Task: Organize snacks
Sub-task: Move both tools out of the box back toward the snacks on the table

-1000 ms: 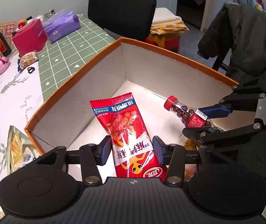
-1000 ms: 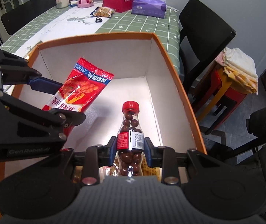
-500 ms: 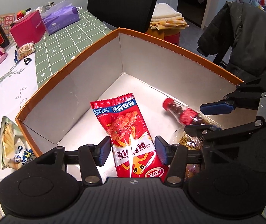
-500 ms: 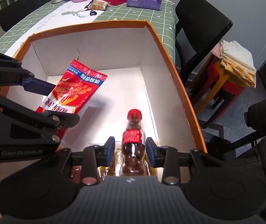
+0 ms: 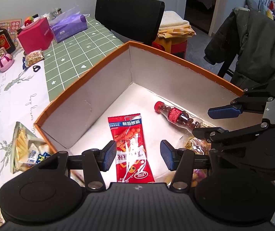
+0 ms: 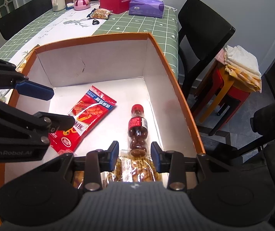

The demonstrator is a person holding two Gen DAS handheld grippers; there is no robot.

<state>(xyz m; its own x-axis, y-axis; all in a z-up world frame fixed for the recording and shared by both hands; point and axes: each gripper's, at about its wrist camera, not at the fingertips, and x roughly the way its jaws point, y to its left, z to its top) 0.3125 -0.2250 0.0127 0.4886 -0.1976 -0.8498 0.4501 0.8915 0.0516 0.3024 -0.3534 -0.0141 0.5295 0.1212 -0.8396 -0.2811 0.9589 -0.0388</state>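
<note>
The orange-rimmed cardboard box [image 5: 185,62] with white inner walls sits on the table with the green grid cloth [image 6: 137,23], and everything else here is placed against that box. Inside it, on the white floor, the red snack packet [image 5: 130,144] lies flat, its long axis running from the near side of the box toward the far corner in the left wrist view, the crimped top end pointing to that corner. To its right on the same floor, nearer the box's right wall, the small candy bottle [image 6: 137,130] lies on its side, its long axis roughly parallel to that wall in the right wrist view, the red cap pointing to the far wall and its base toward the near side. Both are well clear of the box's walls. The left gripper [image 5: 138,156] hangs over the near part of the box with its jaws apart, wider than the packet; the blue pads stand either side of the packet's lower half without pressing on it. The right gripper [image 6: 134,154] hangs over the near right part of the box, jaws apart and holding nothing, the bottle's base lying below and between the pads, touching neither. Under that base, at the box's near edge, lie clear-wrapped yellow snacks [image 6: 135,170].
</note>
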